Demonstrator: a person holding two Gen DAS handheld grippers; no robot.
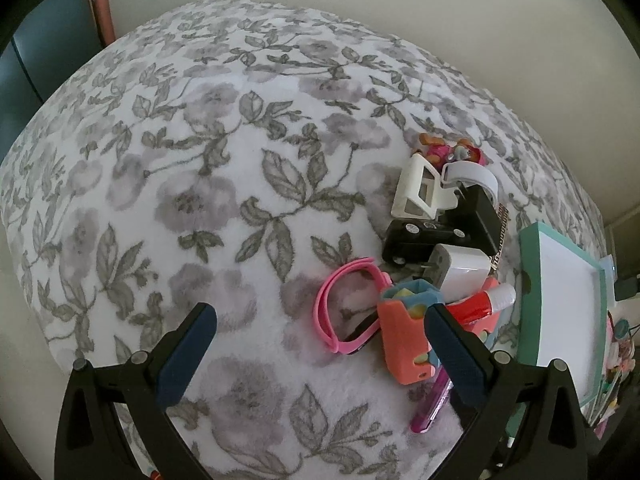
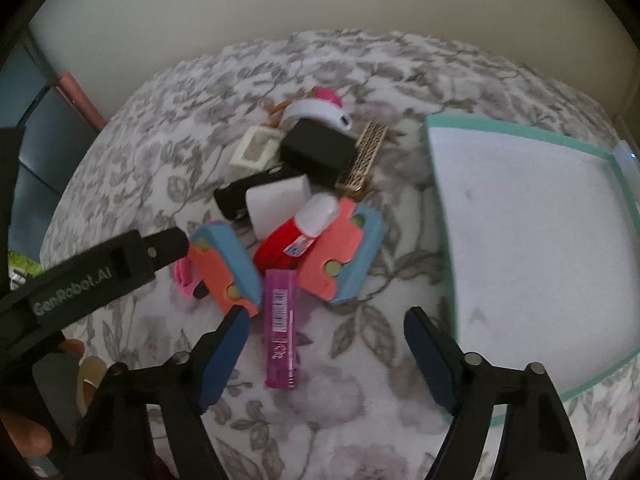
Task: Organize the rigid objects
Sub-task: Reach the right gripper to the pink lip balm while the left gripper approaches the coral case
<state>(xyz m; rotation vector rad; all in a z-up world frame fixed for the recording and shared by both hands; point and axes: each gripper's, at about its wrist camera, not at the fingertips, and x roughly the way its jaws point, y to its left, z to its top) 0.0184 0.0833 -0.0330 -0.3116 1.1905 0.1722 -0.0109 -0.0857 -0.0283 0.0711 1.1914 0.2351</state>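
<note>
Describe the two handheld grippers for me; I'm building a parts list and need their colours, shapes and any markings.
Both are matt black plastic. The left gripper and right gripper each have two angular arms with round silver pivot pins, ending in flat, dark blue, finely textured pads. In the right wrist view, the left gripper's side carries pale "GenRobot.AI" lettering. No cables or sleeves show.

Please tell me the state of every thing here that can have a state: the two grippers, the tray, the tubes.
Left gripper: open, holding nothing.
Right gripper: open, purple tube between the fingers, not gripped.
Tray: empty.
Purple tube: lying flat on the blanket.
Red tube: lying in the pile, white cap on.
</note>
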